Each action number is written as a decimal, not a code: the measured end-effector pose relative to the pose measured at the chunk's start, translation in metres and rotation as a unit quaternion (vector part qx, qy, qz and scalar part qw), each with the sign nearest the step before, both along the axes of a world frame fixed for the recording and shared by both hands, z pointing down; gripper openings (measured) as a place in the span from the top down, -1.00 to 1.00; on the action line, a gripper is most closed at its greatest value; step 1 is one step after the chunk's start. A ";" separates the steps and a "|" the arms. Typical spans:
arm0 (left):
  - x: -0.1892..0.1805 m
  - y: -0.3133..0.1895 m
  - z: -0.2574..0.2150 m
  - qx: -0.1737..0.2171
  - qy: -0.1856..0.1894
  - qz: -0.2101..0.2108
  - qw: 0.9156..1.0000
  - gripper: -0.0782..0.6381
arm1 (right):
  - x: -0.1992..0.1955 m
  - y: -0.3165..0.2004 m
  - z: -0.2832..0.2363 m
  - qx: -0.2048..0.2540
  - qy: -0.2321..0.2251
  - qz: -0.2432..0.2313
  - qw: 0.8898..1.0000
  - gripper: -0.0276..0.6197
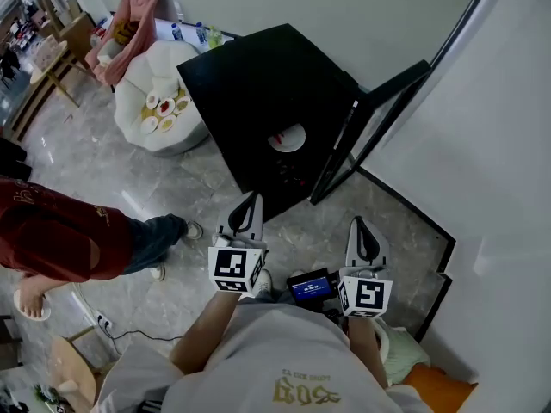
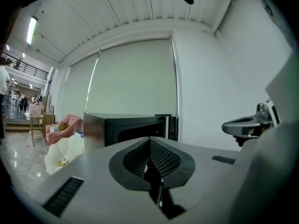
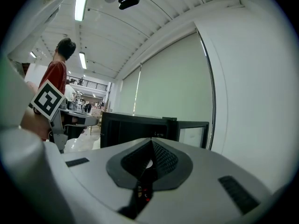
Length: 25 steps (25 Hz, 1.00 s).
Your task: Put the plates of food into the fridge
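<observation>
The black fridge (image 1: 267, 101) stands open on the floor, its door (image 1: 366, 119) swung out to the right. One white plate of food (image 1: 288, 138) lies inside it. Several more small plates of food (image 1: 162, 110) sit on a low white round table (image 1: 142, 80) left of the fridge. My left gripper (image 1: 248, 203) and right gripper (image 1: 360, 228) are held side by side just in front of the fridge, both shut and holding nothing. Seen from the left gripper (image 2: 149, 141), the fridge (image 2: 135, 127) is straight ahead. The right gripper (image 3: 150, 141) faces the fridge (image 3: 133, 127) and its door (image 3: 194, 133).
A person in a red top (image 1: 60, 231) stands on the left on the grey tiled floor. A pink armchair (image 1: 125, 33) is behind the white table. A white wall (image 1: 482, 170) runs close along the right. A cable and socket strip (image 1: 103, 323) lie at lower left.
</observation>
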<state>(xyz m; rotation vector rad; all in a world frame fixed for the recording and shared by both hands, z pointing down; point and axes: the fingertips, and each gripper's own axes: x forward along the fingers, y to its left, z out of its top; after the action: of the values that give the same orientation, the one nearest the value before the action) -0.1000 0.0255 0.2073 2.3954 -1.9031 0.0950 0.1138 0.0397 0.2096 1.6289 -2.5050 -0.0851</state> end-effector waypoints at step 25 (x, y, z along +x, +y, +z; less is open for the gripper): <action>-0.003 0.011 0.007 -0.014 -0.009 -0.005 1.000 0.77 | -0.003 0.010 0.009 -0.015 0.008 -0.007 1.000 0.89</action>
<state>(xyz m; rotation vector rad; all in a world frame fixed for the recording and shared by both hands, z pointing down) -0.1027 0.0363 0.2143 2.3746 -1.9086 0.1431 0.1106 0.0501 0.2184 1.5942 -2.4936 -0.0621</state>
